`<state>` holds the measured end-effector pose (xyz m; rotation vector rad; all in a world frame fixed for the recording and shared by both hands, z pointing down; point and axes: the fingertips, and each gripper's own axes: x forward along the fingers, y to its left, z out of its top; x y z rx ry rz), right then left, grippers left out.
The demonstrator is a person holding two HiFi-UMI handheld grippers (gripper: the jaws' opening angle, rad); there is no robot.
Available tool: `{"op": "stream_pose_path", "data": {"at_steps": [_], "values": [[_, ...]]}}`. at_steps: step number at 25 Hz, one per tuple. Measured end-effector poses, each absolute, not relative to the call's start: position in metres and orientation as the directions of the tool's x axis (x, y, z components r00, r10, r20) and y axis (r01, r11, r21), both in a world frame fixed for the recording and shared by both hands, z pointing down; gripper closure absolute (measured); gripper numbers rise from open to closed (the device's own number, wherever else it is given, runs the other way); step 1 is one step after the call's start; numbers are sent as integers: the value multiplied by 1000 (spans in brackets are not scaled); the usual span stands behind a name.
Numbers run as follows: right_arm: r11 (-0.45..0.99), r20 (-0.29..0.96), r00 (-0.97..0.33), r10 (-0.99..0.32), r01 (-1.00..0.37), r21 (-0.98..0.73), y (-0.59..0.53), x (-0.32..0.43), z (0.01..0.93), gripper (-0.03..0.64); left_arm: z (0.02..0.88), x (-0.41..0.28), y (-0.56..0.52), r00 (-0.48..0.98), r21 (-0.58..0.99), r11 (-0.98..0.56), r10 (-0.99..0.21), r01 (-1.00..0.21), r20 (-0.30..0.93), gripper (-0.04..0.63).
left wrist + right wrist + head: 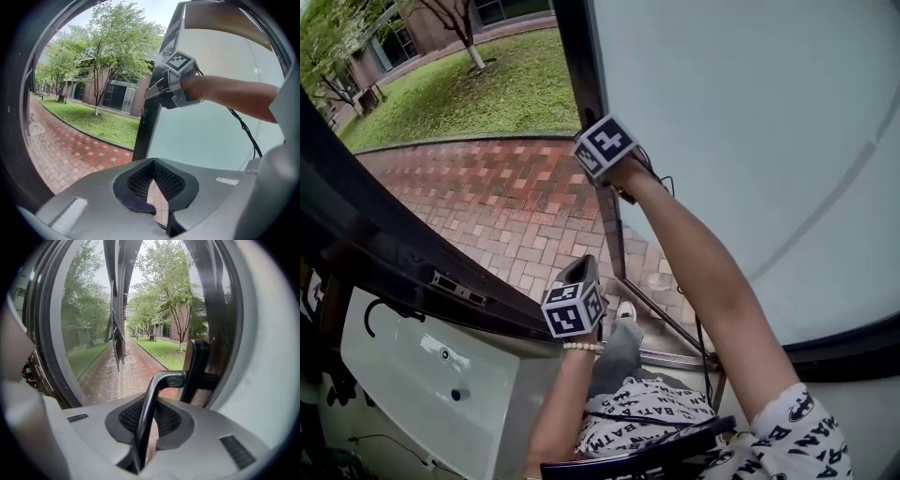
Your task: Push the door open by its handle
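The door [741,141] is a frosted glass leaf in a dark frame [581,75], swung out over a brick path. In the right gripper view its dark lever handle [159,385] runs from its upright plate [194,371] down between my jaws. My right gripper [145,427] is shut on that handle. The head view shows this gripper [602,157] at the door's edge at arm's length, its jaws hidden behind the marker cube. The left gripper view shows the right gripper [154,93] against the frame. My left gripper [580,266] hangs lower, clear of the door, with its jaws [153,183] shut on nothing.
A red brick path [497,206] and a lawn [478,94] with trees lie outside. A dark slanted frame [384,244] and a white panel [422,366] fill the lower left. The person's leg and a shoe [626,309] are at the threshold. A cable [243,129] trails from the right arm.
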<state>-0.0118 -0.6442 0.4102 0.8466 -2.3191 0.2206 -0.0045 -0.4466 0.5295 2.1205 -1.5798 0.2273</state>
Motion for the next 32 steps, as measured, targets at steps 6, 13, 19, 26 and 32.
{"op": "stream_pose_path", "data": {"at_steps": [6,13,19,26,32], "values": [[728,631,-533,-563,-682,74,-690,36,406,581,531,22,-486,355,282,-257,-851,-924,388,609],[652,618,-481,-622,-755,69,-755,100,409,588,560,58,-553,401,281,-305,-819,-910,411,609],[572,615,-414,-671,-817,73,-796,172,409,589,574,89,-612,437,278,-347,-798,-896,415,609],[437,594,-333,-732,-899,34,-847,284,405,594,583,112,-672,436,252,-358,-782,-899,446,609],[311,587,-234,-775,-950,32,-879,381,404,594,585,138,-707,459,245,-387,-757,-889,466,611]]}}
